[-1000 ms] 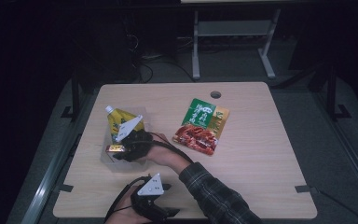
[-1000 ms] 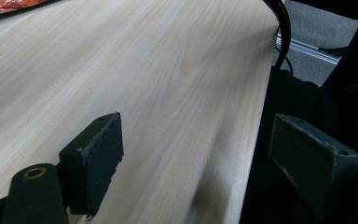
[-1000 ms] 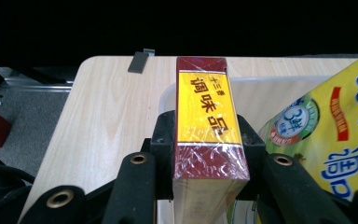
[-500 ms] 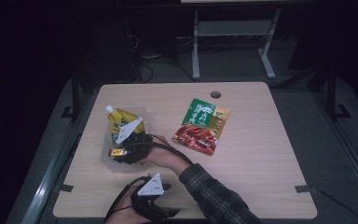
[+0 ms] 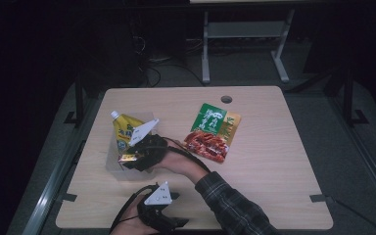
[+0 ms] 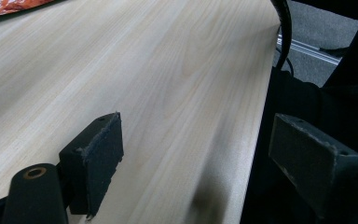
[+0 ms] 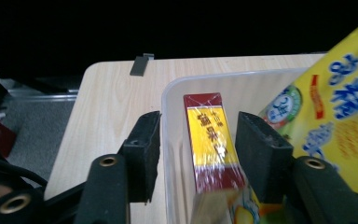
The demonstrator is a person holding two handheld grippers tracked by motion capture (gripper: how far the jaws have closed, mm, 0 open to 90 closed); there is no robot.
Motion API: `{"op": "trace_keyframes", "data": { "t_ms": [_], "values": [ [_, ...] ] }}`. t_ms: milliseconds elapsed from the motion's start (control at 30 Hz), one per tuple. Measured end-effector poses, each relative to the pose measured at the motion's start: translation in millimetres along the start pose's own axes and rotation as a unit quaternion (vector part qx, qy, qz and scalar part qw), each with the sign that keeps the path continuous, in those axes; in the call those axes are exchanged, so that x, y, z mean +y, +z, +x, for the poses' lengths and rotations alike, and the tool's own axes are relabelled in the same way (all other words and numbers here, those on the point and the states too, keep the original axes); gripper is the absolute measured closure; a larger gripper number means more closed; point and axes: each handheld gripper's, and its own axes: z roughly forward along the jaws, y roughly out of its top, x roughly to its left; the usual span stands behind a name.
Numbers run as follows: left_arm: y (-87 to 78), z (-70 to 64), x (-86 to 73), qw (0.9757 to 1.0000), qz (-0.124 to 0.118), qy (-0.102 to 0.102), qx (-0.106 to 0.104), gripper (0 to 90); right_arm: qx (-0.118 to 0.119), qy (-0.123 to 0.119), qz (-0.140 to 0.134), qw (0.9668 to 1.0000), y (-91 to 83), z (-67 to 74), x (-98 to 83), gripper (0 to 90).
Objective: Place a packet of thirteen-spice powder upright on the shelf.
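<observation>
**Letting go of a small box over the clear bin**

Hovering over the clear plastic bin (image 5: 113,166) at the left side of the table (image 5: 274,161), right gripper (image 5: 132,159) reached across from the plaid sleeve (image 5: 230,208). Jaws apart, having just been opening, with the red-and-yellow box (image 7: 209,140) lying between them but not pressed: a gap on either side of it in the right gripper view. One jaw outside the bin's wall, over bare tabletop, the other inside the bin. Box resting inside the bin, lengthwise along the line of the jaws, wrapped in shiny film, close to the near wall (image 7: 172,154). Just beside it, on the other side of the inner jaw, a yellow spouted pouch (image 5: 125,129) with blue and red print, leaning in the bin with its white cap pointing to the far left corner in the high view. A further bit of yellow packaging at the bottom edge of the right gripper view, too blurred to name.

Resting near the table's front edge, left gripper (image 5: 159,215), held in a hand, jaws standing wide apart with nothing but tabletop between them.

Lying flat at mid-table, well apart from the bin, a green-and-red snack packet (image 5: 213,132), touched by neither gripper.
</observation>
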Motion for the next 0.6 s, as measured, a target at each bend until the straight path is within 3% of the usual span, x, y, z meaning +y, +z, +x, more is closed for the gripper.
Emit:
{"op": "trace_keyframes", "data": {
  "t_ms": [300, 600],
  "values": [
    [-1.9, 2.4, 0.3, 1.0, 0.004, 0.004, 0.006, 16.7, -0.008, 0.021, -0.007, 0.9997, -32.5, 0.3, -13.9, 45.7],
    [-1.2, 2.7, -0.3, 1.0, 0.002, -0.006, 0.004, 16.7, -0.026, 0.032, -0.014, 0.999, -62.8, 1.0, -33.2, 45.5]
  ]
}}
